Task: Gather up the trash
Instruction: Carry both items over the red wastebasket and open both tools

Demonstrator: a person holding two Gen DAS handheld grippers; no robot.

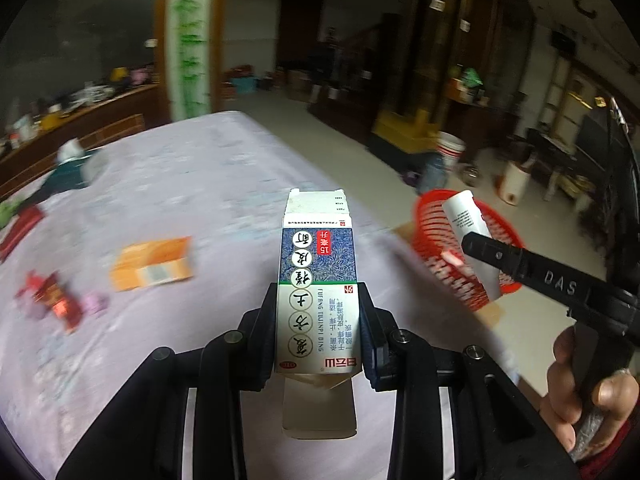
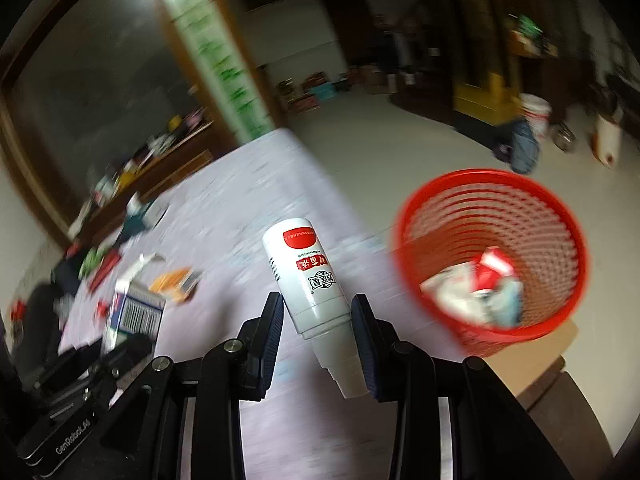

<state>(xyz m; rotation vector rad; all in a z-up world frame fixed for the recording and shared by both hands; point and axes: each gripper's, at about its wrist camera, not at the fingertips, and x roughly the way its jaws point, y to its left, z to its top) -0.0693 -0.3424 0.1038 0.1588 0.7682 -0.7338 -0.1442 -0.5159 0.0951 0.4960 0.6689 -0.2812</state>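
Observation:
My left gripper point(image 1: 318, 320) is shut on a tall blue-and-white medicine box point(image 1: 316, 280), held upright above the table. To its right, the right gripper point(image 1: 492, 250) holds a white tube point(image 1: 470, 236) in front of a red mesh basket point(image 1: 440, 256). In the right wrist view my right gripper point(image 2: 318, 320) is shut on that white tube point(image 2: 308, 276), which has a red label and tilts left. The red basket point(image 2: 560, 216) stands to the right, with crumpled wrappers point(image 2: 480, 288) inside.
The table wears a pale lilac cloth point(image 1: 180, 184). On it lie an orange box point(image 1: 154, 264), a red wrapper point(image 1: 56, 300) and other litter at the left. The basket rests on a brown cardboard box point(image 2: 532, 352). A hand point(image 1: 584, 392) grips the right tool's handle.

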